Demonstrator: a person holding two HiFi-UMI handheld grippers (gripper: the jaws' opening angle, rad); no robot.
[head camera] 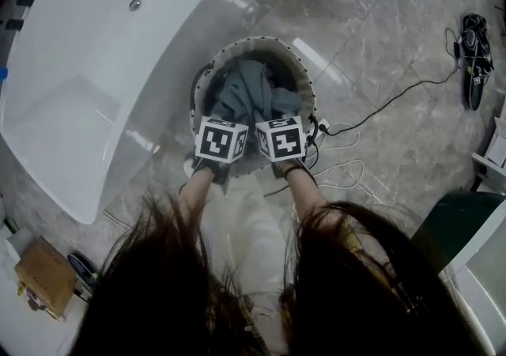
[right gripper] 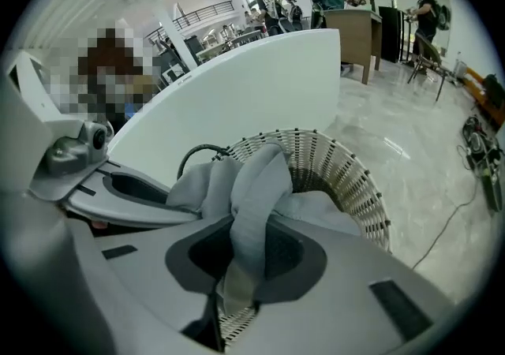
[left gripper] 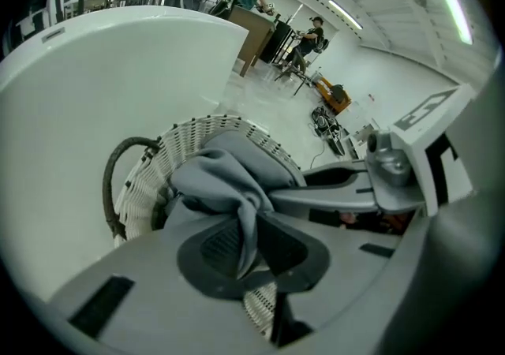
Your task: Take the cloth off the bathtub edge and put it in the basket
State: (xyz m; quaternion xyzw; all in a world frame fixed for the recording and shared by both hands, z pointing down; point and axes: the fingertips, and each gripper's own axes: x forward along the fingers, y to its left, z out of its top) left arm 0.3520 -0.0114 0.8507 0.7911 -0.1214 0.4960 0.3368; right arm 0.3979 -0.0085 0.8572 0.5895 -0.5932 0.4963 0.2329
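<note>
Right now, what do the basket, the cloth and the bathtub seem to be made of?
Basket: looks like white woven wicker or plastic rattan, matte; the open weave of strands shows.
Cloth: soft grey fabric, matte; it bunches in limp folds.
Bathtub: smooth glossy white, perhaps acrylic or enamel; bright highlights shine on its surface.
</note>
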